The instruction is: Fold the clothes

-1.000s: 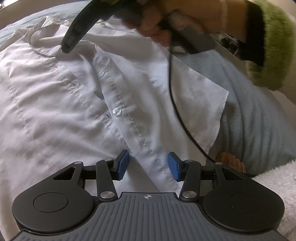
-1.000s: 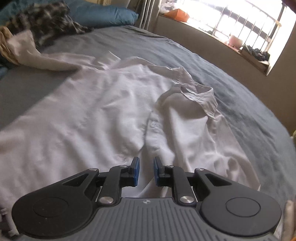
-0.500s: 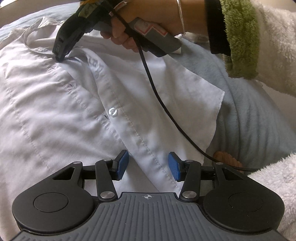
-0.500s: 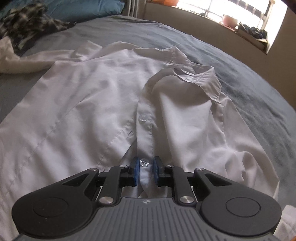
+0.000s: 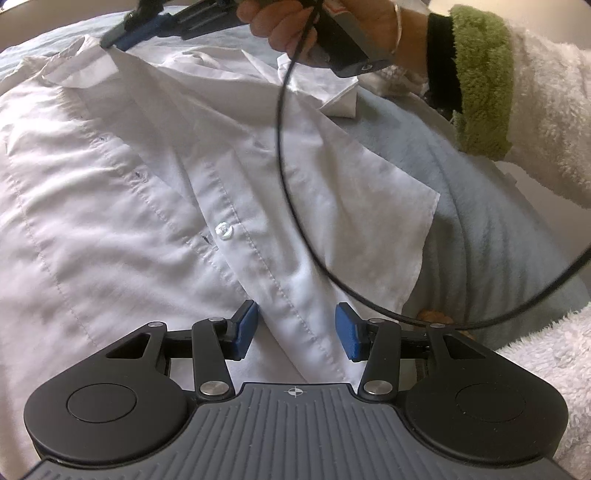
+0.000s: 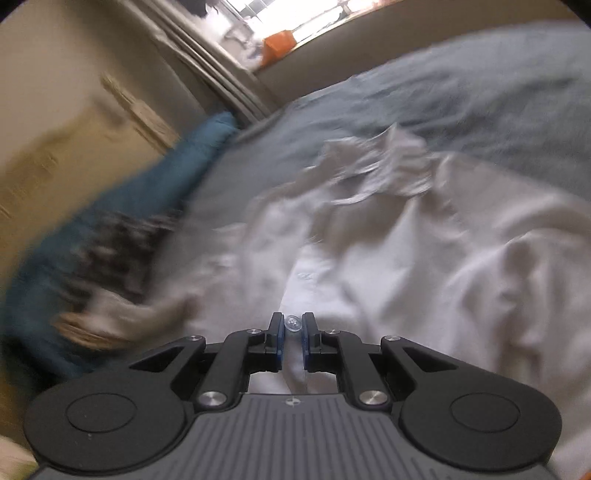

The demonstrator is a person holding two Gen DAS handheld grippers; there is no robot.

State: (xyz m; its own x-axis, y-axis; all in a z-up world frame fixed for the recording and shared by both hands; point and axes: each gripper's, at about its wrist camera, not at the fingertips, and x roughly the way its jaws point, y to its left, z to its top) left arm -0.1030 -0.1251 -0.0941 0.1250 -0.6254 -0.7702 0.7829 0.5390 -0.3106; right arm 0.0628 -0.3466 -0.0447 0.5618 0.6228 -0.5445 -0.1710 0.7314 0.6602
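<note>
Left wrist view, nearest first: the left gripper fills the bottom of the frame, its jaws standing partly apart. The button placket of the white shirt runs between the blue pads, which do not press on it. At mid-frame a clear button sits on the placket. The shirt lies spread on a grey-blue bed cover and takes up the left and centre of the frame. A black cable loops over the cloth from the upper centre to the right edge.

At the top of the frame, a hand in a fleecy sleeve with a green cuff carries the right gripper. Its tips meet the shirt's edge beside the collar, upper left.

Right wrist view, heavily blurred: the right gripper's jaws are nearly closed, with a fold of shirt fabric pinched between the pads and a second button just at their tips. Farther off, a teal pillow lies at the left, and a bright window is at the top.
</note>
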